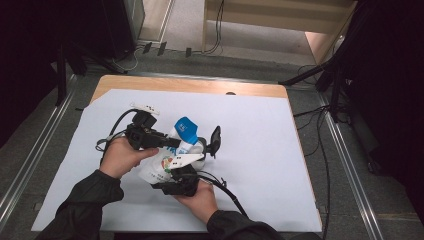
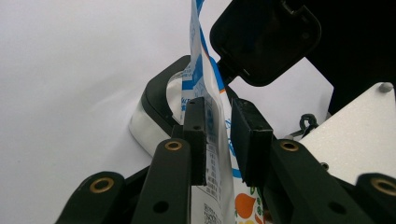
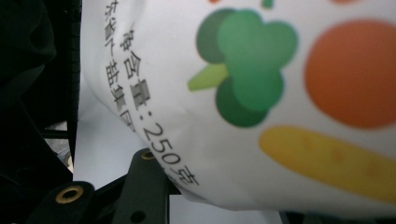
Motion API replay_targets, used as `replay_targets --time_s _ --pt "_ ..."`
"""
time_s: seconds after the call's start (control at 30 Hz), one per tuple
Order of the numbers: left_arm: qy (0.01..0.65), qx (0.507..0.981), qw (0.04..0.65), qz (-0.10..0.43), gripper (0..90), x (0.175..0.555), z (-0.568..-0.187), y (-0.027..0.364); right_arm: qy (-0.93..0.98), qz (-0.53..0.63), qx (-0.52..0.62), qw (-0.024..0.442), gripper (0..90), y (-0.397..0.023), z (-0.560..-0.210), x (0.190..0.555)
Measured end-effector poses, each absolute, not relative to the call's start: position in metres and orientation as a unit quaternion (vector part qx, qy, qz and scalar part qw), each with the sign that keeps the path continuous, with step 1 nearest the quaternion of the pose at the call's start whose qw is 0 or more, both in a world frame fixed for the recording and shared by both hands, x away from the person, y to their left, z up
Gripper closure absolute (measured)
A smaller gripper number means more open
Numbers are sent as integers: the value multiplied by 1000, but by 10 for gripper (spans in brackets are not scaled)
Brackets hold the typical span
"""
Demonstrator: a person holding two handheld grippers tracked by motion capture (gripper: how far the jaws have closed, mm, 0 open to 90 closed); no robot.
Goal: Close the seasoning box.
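Observation:
A white bag (image 1: pixel 159 167) with a blue top and printed vegetables hangs between my two grippers above the white sheet. My left gripper (image 2: pixel 218 105) is shut on the bag's upper part (image 2: pixel 217 126), both pads against its thin sides; in the high view it (image 1: pixel 171 142) comes in from the left. The blue top (image 1: pixel 186 128) bends over toward a white container with a black rim (image 2: pixel 156 100), whose black lid (image 2: pixel 266 37) stands flipped up. My right gripper (image 1: pixel 174 176) is shut on the bag's lower body (image 3: pixel 243 93), which bulges over its jaws.
A white sheet (image 1: pixel 280 165) covers most of the wooden table (image 1: pixel 190 85). The container (image 1: pixel 201 148) sits just right of the bag. Cables trail from both grippers, one across the sheet at the front right (image 1: pixel 235 197). Dark stands flank the table.

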State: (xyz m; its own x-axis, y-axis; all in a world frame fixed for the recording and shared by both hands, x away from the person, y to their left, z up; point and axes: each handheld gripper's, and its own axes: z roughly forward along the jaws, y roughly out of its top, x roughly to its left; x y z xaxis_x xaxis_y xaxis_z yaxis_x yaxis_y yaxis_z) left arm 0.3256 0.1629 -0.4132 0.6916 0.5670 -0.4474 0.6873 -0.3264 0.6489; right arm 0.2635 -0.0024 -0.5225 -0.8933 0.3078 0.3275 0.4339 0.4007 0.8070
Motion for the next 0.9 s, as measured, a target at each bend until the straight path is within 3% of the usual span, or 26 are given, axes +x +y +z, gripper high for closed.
replay_targets --time_s 0.5,0.9 --pt "378 813 434 -82 794 336 -416 158 -831 -489 -255 75 616 -11 -534 262" --pt "360 820 438 -85 889 336 -408 159 -823 -483 -287 79 578 -17 -536 263"
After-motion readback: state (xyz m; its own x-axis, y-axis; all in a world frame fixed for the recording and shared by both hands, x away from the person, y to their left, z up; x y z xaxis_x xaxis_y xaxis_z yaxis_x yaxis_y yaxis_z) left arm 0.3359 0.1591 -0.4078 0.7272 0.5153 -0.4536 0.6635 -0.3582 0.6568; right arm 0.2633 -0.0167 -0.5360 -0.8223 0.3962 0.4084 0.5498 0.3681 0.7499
